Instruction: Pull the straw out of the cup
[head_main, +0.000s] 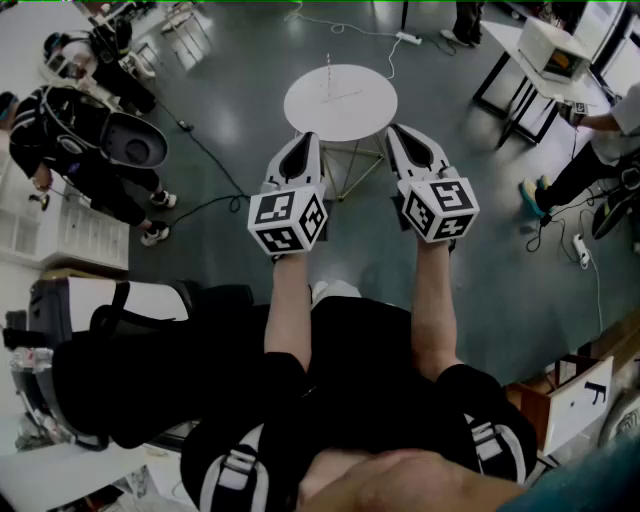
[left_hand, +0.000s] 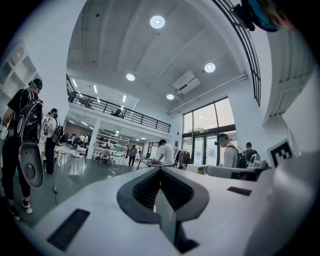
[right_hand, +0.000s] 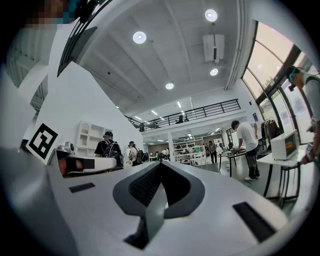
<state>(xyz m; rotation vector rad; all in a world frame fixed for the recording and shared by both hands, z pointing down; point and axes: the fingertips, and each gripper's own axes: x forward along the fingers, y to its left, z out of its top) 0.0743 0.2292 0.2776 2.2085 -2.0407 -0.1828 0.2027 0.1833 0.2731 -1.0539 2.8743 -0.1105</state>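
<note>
Closest beneath the head camera is the person's own dark-clothed body, with both forearms (head_main: 288, 300) stretched forward side by side. Each hand carries 1 of the 2 tools level at about the same height, which looks like a ready pose ahead of any approach, not a reach. The left tongs (head_main: 304, 148) and the right tongs (head_main: 402, 138) both point toward a round white desk (head_main: 365, 110) standing on the grey floor (head_main: 230, 110) ahead. A thin upright line on that desk reads as the straw (head_main: 328, 78). The cup around it is too small and pale to make out. The straw sits ahead of both tongs and between their 2 lines of aim, slightly nearer the left one and well apart from either tip. My judgement is that the task has not begun, since nothing is gripped and the desk has yet to be closed on.

From the left gripper view, the left tongs (left_hand: 160, 170) are pressed together at the tips with nothing between them. They look out level across a large hall, and the right tool's marker cube (left_hand: 281, 151) shows just beside them on the right. Neither desk nor straw appears, so both probably lie below this line of sight.

From the right gripper view, the right tongs (right_hand: 161, 163) are likewise closed tip to tip and empty. They also aim level into the hall. No straw or cup shows ahead of them.
</note>
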